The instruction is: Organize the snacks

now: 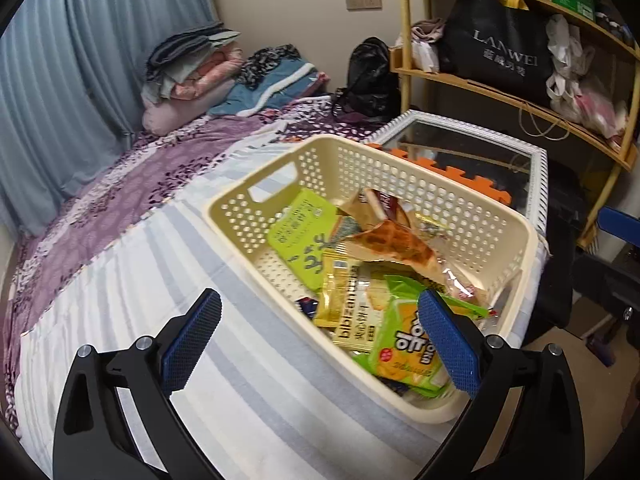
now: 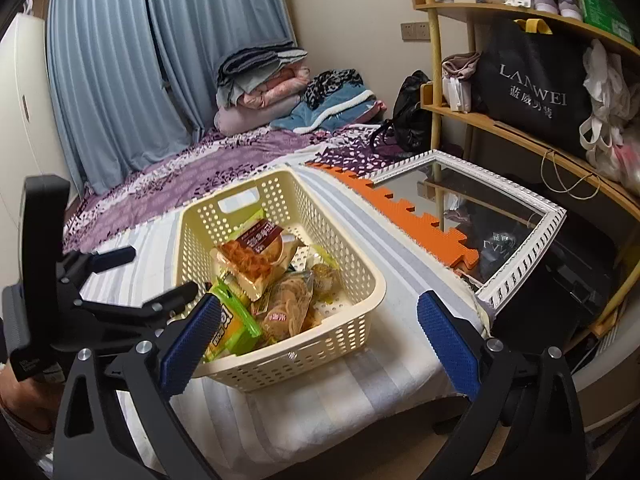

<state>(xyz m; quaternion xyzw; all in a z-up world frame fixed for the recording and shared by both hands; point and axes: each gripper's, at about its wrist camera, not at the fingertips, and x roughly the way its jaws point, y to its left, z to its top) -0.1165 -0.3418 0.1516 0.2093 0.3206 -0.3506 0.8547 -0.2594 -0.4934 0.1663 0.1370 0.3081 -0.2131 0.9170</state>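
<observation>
A cream perforated basket [image 1: 400, 176] stands on the striped bed sheet and holds several snack packets. Among them are a light green packet [image 1: 304, 236], a yellow packet [image 1: 352, 304], a green and yellow packet [image 1: 404, 344] and an orange waffle-print one [image 1: 400, 240]. My left gripper [image 1: 320, 300] is open above the basket's near rim, with nothing gripped. In the right wrist view the basket [image 2: 300, 360] lies ahead, with an orange-red packet [image 2: 248, 260] on top. My right gripper [image 2: 320, 300] is open and empty over the basket's near right corner. The left gripper [image 2: 148, 276] shows at the left, open.
A white-framed mirror [image 2: 520, 264] and an orange foam mat [image 2: 400, 216] lie to the right of the basket. Behind them is a wooden shelf [image 2: 500, 124] with a black bag [image 2: 532, 80]. Folded blankets [image 2: 260, 84] sit at the bed's far end by blue curtains.
</observation>
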